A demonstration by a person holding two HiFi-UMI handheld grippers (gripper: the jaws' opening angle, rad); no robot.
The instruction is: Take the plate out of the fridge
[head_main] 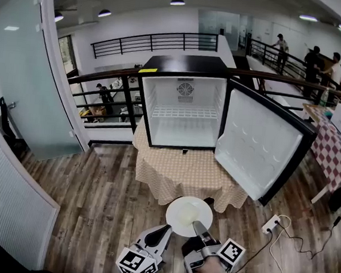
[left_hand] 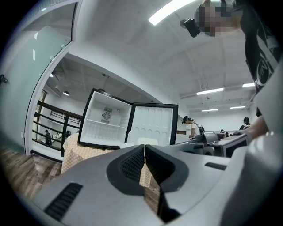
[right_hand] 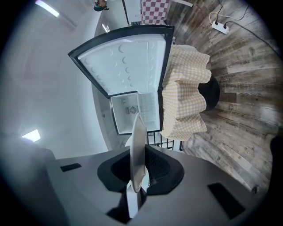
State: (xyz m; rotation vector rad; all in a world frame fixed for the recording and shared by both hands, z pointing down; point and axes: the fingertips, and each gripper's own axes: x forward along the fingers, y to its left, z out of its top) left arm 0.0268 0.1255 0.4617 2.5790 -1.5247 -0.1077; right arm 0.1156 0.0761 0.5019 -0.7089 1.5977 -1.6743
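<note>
A round white plate (head_main: 188, 215) hangs over the wooden floor, well in front of the small black fridge (head_main: 183, 101). My right gripper (head_main: 199, 228) is shut on the plate's near rim; in the right gripper view the plate (right_hand: 138, 152) shows edge-on, clamped between the two pads. My left gripper (head_main: 166, 230) sits just left of the plate with its jaws shut and nothing between them (left_hand: 144, 155). The fridge stands on a table with a checked cloth (head_main: 176, 169), and its door (head_main: 259, 144) swings wide open to the right. Only the wire shelf (head_main: 185, 112) is inside.
A white power strip (head_main: 271, 223) with cables lies on the floor at the right. A table with a red checked cloth (head_main: 332, 151) stands at the far right. A dark railing (head_main: 103, 87) runs behind the fridge, and a glass wall (head_main: 21, 70) fills the left. People stand far off at the back right.
</note>
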